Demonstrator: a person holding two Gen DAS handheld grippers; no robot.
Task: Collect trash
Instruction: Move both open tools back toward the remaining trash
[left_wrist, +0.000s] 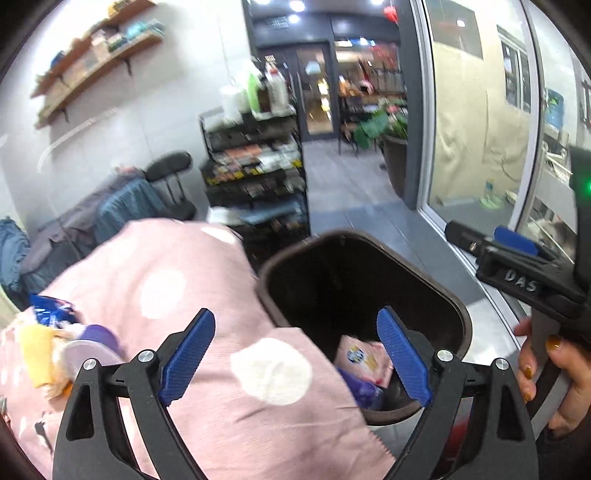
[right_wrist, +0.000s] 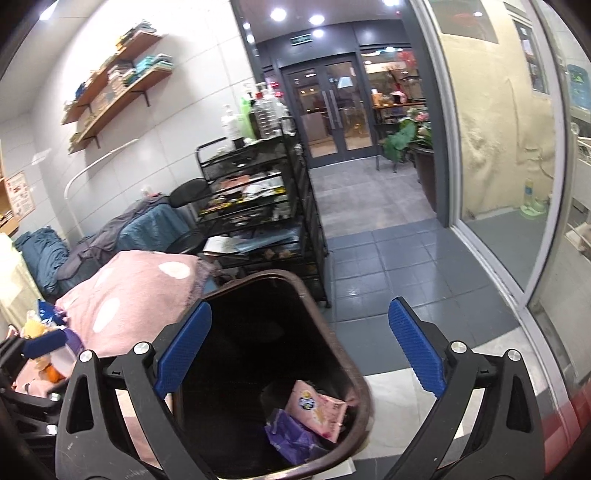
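A dark brown trash bin (left_wrist: 436, 295) (right_wrist: 354, 373) stands beside a pink dotted blanket (left_wrist: 192, 280) (right_wrist: 140, 288). Inside it lie a pink wrapper (left_wrist: 365, 358) (right_wrist: 317, 410) and a purple wrapper (left_wrist: 364, 391) (right_wrist: 291, 435). My left gripper (left_wrist: 295, 358) is open and empty, over the blanket's edge and the bin's rim. My right gripper (right_wrist: 299, 350) is open and empty above the bin; it also shows in the left wrist view (left_wrist: 509, 258) at the right. More trash sits on the blanket at the left: a blue wrapper (left_wrist: 51, 308) (right_wrist: 46, 310), a yellow piece (left_wrist: 37, 350) and a purple cup (left_wrist: 96, 343).
A black wire cart (left_wrist: 258, 177) (right_wrist: 266, 206) full of items stands behind the bin. A chair with blue cloth (left_wrist: 125, 206) (right_wrist: 147, 221) is at the left. A glass partition (left_wrist: 480, 140) (right_wrist: 498, 166) runs along the right. Grey tiled floor (right_wrist: 388, 258) leads to glass doors.
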